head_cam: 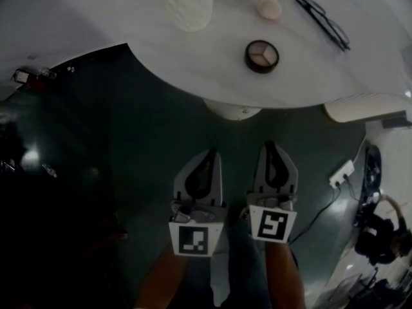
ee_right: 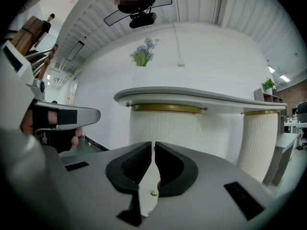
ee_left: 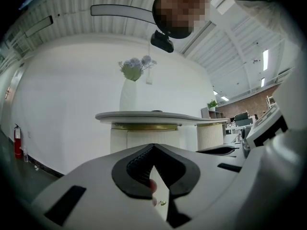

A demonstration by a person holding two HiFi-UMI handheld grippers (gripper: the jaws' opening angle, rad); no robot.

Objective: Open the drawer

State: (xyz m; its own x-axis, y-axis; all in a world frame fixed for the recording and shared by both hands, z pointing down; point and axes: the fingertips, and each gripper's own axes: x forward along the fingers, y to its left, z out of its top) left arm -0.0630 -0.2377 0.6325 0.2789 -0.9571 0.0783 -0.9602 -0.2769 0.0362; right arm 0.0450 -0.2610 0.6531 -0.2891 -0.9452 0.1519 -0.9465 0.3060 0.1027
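My left tool [head_cam: 211, 154] and right tool [head_cam: 271, 147] sit side by side below the white counter's [head_cam: 161, 56] edge, both empty: left jaws closed, right all but closed. The ribbed base [ee_right: 168, 128] stands ahead. I can't pick out the drawer.

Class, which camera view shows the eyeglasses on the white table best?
The head view: it looks down on the tabletop, where the eyeglasses lie whole. Both gripper views see the table from below its edge, so neither shows them.
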